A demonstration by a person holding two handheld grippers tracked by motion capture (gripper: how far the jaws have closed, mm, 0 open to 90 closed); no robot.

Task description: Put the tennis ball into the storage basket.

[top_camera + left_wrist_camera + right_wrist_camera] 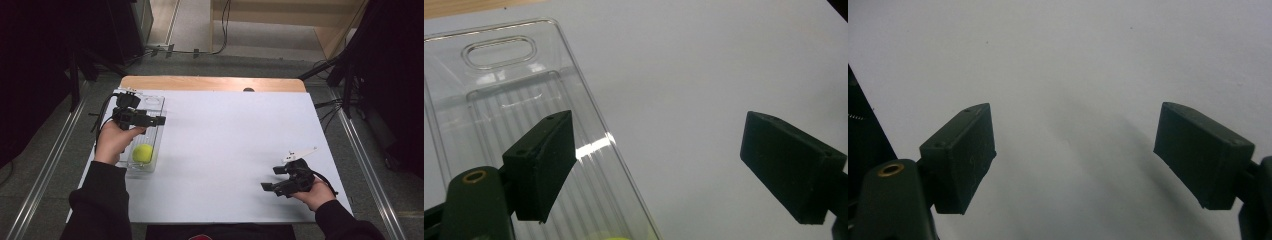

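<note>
A clear plastic tray (159, 107) lies along the left edge of the white table, with a yellow-green ball (143, 153) in its near end. My left gripper (161, 120) hovers over the tray's middle, open and holding nothing. In the left gripper view the tray's ribbed floor (499, 115) runs under the left jaw, its handle slot at the far end, and a sliver of the ball (616, 238) peeks at the bottom edge. My right gripper (272, 178) is open above bare table near the front right. The right gripper view looks down on white table (1073, 65) between its wide jaws.
The white table top (230, 145) stretches between the two grippers, with a wooden strip (210, 83) along its far edge. Grey floor, metal rails and cables surround the table. A dark edge (860, 130) shows at the left of the right gripper view.
</note>
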